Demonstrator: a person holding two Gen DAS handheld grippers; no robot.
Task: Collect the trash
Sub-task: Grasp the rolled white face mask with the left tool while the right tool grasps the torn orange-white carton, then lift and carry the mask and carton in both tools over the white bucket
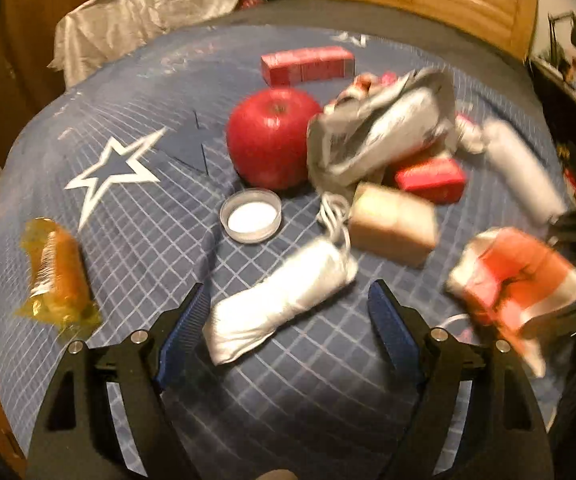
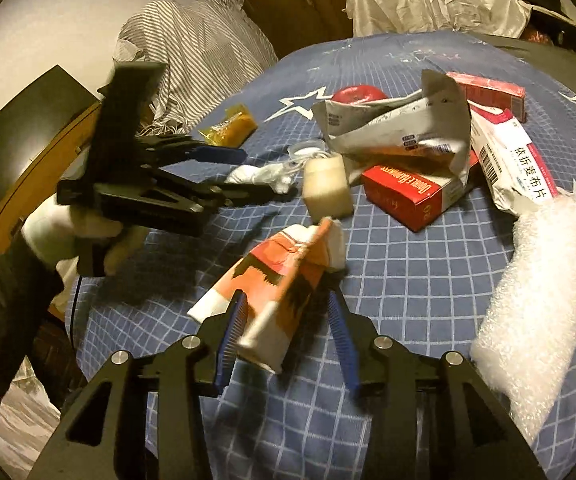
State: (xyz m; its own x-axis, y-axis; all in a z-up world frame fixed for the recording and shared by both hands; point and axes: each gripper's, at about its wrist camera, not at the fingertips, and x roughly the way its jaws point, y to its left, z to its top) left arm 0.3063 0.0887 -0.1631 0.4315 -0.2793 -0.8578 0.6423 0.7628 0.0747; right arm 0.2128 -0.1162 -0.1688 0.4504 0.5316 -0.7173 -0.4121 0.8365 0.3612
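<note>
The left wrist view shows my left gripper (image 1: 288, 286) open over a crumpled white wad (image 1: 279, 300) that lies between its blue pads with a gap on each side. In the right wrist view my right gripper (image 2: 288, 294) is open, with an orange-and-white wrapper (image 2: 283, 280) lying between its fingers; the right pad stands apart from it. The same wrapper (image 1: 516, 284) is blurred at the right of the left wrist view. The left gripper (image 2: 255, 174) reaches in from the left there, held by a white-gloved hand (image 2: 59, 232).
On the blue star bedspread (image 1: 127, 208) lie a red apple (image 1: 271, 136), a bottle cap (image 1: 251, 216), a long red box (image 1: 308, 65), a torn grey mailer (image 1: 376, 136), a small red box (image 1: 430, 178), a beige block (image 1: 392, 224), a foam roll (image 2: 536, 300) and a yellow packet (image 1: 55, 276).
</note>
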